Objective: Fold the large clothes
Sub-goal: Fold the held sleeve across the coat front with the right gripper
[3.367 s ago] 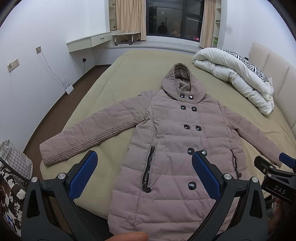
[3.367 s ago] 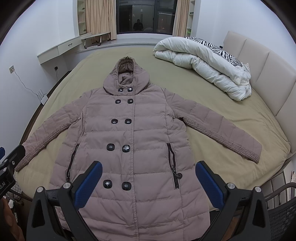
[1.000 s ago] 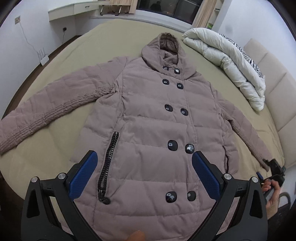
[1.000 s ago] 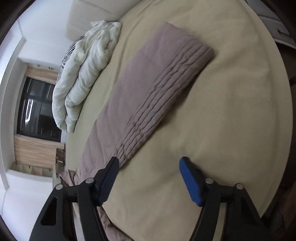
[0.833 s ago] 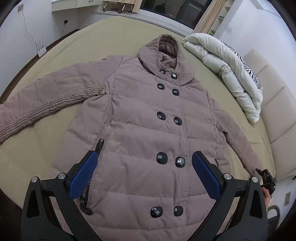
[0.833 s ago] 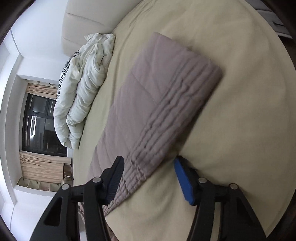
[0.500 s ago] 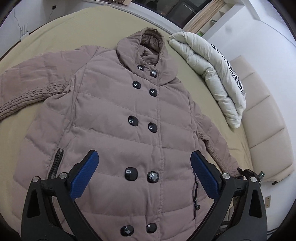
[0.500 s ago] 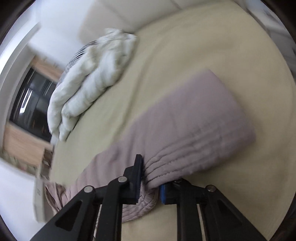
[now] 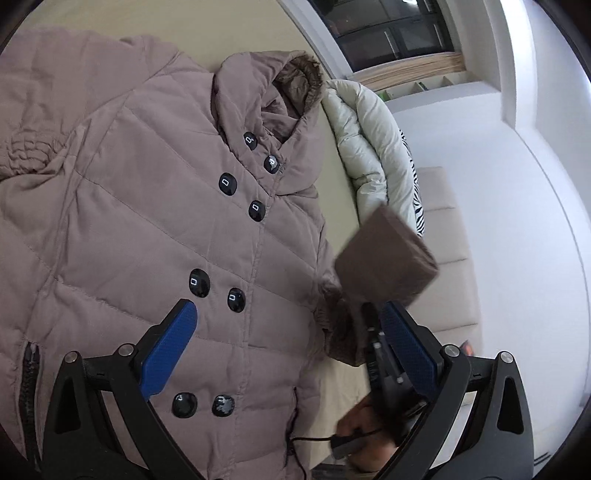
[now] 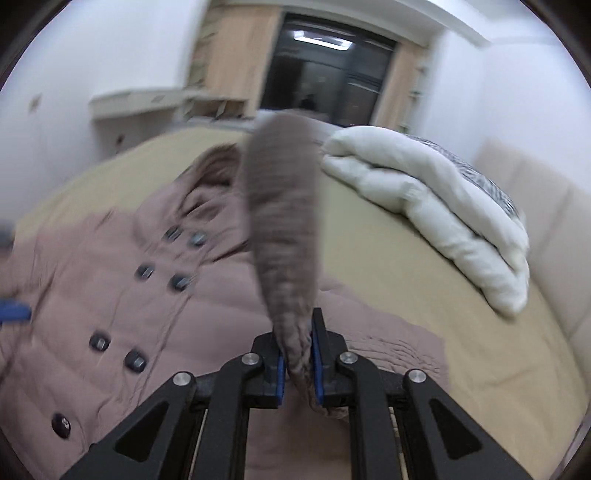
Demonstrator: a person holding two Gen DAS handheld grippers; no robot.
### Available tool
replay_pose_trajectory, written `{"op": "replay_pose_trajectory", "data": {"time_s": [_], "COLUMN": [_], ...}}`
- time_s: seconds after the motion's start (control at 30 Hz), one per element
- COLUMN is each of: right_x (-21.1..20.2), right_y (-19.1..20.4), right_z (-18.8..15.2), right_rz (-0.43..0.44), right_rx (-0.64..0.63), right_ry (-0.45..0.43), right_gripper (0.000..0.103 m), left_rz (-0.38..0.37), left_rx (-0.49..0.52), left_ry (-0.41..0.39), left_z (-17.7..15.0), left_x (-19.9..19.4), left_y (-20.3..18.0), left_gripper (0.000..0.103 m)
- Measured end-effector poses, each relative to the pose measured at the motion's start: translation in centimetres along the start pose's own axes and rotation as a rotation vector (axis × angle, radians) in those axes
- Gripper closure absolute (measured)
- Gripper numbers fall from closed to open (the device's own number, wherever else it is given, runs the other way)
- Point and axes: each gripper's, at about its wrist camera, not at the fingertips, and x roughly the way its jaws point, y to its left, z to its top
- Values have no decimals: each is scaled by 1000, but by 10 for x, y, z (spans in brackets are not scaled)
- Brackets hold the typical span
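Right claw [image 10: 298,354] is pinched tight on the sleeve [image 10: 284,221] of the coat [image 10: 110,280], its two blue pads pressed against the ribbed cuff end with fabric bunched between them. From the grip the sleeve rises ahead of the claw and stands up off the bed [image 10: 388,258], blurred, with its far part arching over toward the hood. In the left wrist view the same sleeve [image 9: 384,254] shows lifted at the coat's right edge, with the right claw [image 9: 373,332] under it.

Left claw [image 9: 291,347] is spread wide and holds nothing; its pads hang above the lower front of the coat [image 9: 147,221], one over the panel beside the middle pair of buttons [image 9: 216,288], the other out past the coat's right edge, close beside the right claw.

The coat lies face up and buttoned on the bed [image 9: 332,177], hood toward the window [image 9: 388,29]. A rolled white duvet [image 10: 424,206] lies on the bed well to the right of the hood, near the headboard [image 10: 535,206].
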Motion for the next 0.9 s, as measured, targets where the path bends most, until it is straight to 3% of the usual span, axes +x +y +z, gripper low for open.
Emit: {"op": "replay_pose_trajectory", "data": {"time_s": [0.2,0.37,0.47,0.6,0.67,0.7,0.73,0.77,0.8,0.83,0.9], "right_x": [12,4,5,3,1,0,0,-1,-3,-6,-16], "right_y": [63,77,93,108,113,114,115,114,112,108,97], "right_z": [-21,-8,-10,-13,-14,-14,-14,-14,-13,-14,-15], "right_rz": [2,-9,4,51,75,91,95,99,119,135,142], "right_rx": [-182,-159,-186,-212,-216,-212,-208,-199,-178,-150,-79], "right_ry": [23,9,-12,-17,-19,-18,-15,-13,-15,-23,-59], "right_gripper": [89,89,89,88,87,87,80,72,48,26,15], "left_rz": [-26,-90,-89,-153,-153,-147,-126,-115,-110,-108,-103], "left_rx": [-100,-218,-219,-256,-259,-250,-240,-232,-225,-224,-202], "left_ry": [72,125,162,224,220,229,244,247,249,242,215], "left_z": [18,19,20,25,28,30,31,32,34,37,48], "left_x": [29,52,71,98,106,110,113,115,116,115,110], "left_y": [26,47,50,53,54,53,51,50,48,47,40], "left_gripper": [1,1,1,1,11,37,57,67,76,80,82]}}
